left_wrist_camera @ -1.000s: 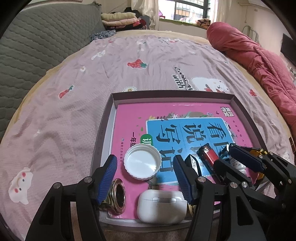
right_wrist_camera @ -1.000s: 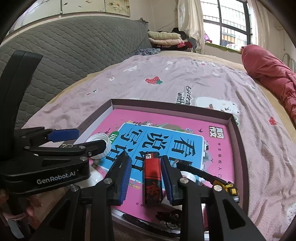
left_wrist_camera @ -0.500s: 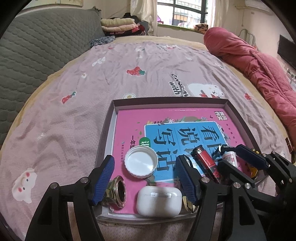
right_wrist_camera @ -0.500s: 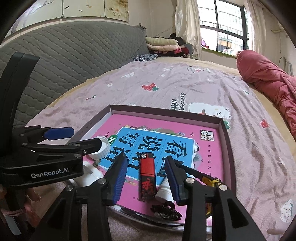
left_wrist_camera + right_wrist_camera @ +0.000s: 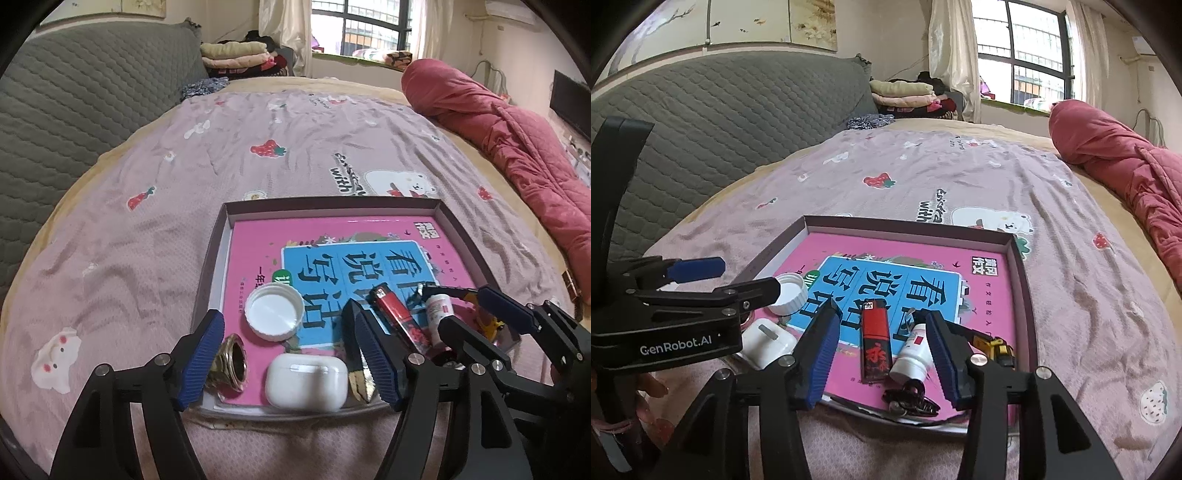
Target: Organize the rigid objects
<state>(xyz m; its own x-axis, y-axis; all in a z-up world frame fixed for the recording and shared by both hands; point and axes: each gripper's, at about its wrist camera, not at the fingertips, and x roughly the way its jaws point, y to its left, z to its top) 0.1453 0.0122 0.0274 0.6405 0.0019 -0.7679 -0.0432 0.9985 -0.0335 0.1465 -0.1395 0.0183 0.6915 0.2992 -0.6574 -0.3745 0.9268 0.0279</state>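
lighter [image 5: 874, 338] on book [image 5: 905, 280] in tray [image 5: 1021, 273]

The small yellow object [image 5: 995, 345] lies mostly hidden behind the right gripper's blue-padded finger [image 5: 945, 363]; the gold-and-black item [image 5: 360, 380] is half-covered by the left gripper's finger [image 5: 373, 354].

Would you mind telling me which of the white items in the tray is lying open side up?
The white bottle cap, its hollow facing upward beside the gold ring. The earbud case is shut, and the small white bottle lies on its side.
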